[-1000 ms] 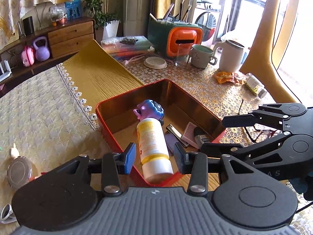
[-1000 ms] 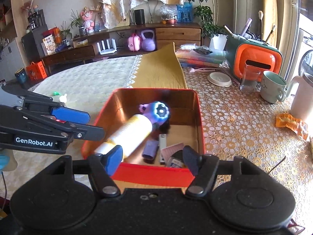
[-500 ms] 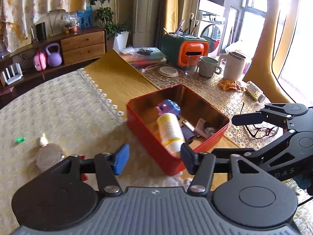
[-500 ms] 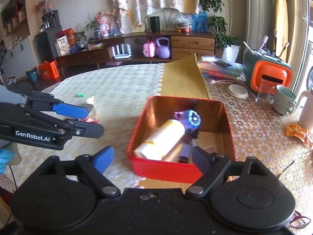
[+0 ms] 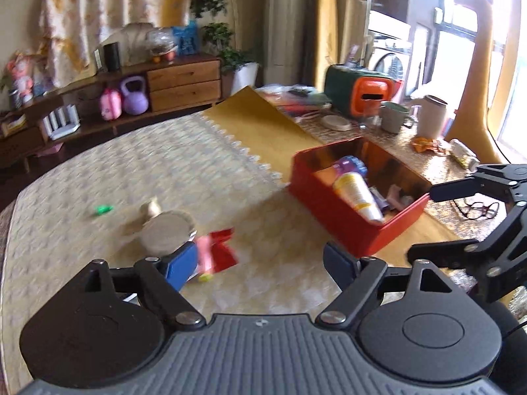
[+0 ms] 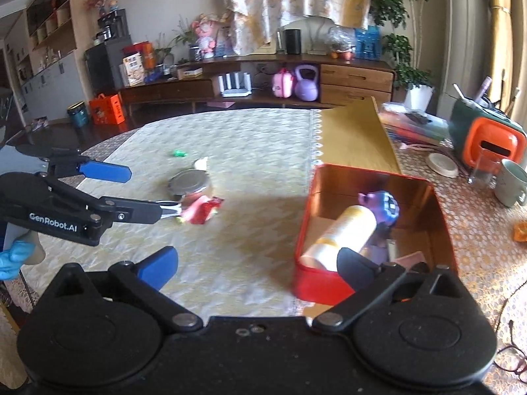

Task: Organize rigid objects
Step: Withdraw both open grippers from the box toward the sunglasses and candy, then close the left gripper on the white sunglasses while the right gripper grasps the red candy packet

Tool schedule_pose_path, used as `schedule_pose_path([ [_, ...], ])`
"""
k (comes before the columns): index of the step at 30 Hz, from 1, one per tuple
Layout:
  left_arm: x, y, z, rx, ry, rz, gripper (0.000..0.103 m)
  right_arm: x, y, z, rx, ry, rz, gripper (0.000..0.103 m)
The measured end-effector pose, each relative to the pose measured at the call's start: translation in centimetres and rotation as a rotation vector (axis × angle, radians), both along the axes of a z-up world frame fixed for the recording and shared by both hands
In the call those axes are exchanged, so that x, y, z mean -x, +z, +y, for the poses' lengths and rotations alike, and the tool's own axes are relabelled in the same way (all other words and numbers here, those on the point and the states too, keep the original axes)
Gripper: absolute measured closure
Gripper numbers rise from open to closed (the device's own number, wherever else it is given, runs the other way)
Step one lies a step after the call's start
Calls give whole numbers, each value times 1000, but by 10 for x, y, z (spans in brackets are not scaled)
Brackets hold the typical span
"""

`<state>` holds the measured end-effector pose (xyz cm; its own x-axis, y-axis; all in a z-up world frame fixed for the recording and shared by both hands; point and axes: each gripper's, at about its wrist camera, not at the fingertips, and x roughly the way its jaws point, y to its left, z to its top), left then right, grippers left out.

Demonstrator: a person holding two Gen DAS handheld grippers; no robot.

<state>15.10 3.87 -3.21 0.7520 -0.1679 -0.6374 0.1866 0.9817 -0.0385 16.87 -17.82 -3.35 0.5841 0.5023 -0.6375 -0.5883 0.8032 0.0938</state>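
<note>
Item, next pick: left gripper [image 5: 260,263] and right gripper [image 6: 257,266] are both opening wide and carrying nothing, the loose round metal-lidded jar [image 6: 190,187] and crumpled red wrapper [image 6: 203,210] are lying on the cream tablecloth [image 6: 250,151] left of the red rectangular tin [image 6: 306,283], so the left jaws should be straddling the jar squarely before closing.

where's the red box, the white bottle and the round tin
red box [image 6: 443,204]: right wrist view, far right wall.
white bottle [image 6: 342,233]: right wrist view, middle of body.
round tin [image 6: 189,181]: right wrist view, flat lid.

- Both wrist fisheyes are looking forward and down over a cream patterned tablecloth [image 5: 164,171], from close above it.
- Both are sharing the rectangular red metal tin [image 5: 332,204] [image 6: 329,283].
</note>
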Motion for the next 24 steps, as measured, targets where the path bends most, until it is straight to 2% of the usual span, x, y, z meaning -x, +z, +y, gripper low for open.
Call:
schedule_pose_path([
  [11,4,-29,75,-36,139,39,20,-5,-11,37,11,23,28,1],
  [16,0,-47,96,-66,146,47,20,-8,-16,56,35,55,34,3],
  [24,-15,-73,121,-35,153,80,20,-22,-30,78,84,74,37,13],
])
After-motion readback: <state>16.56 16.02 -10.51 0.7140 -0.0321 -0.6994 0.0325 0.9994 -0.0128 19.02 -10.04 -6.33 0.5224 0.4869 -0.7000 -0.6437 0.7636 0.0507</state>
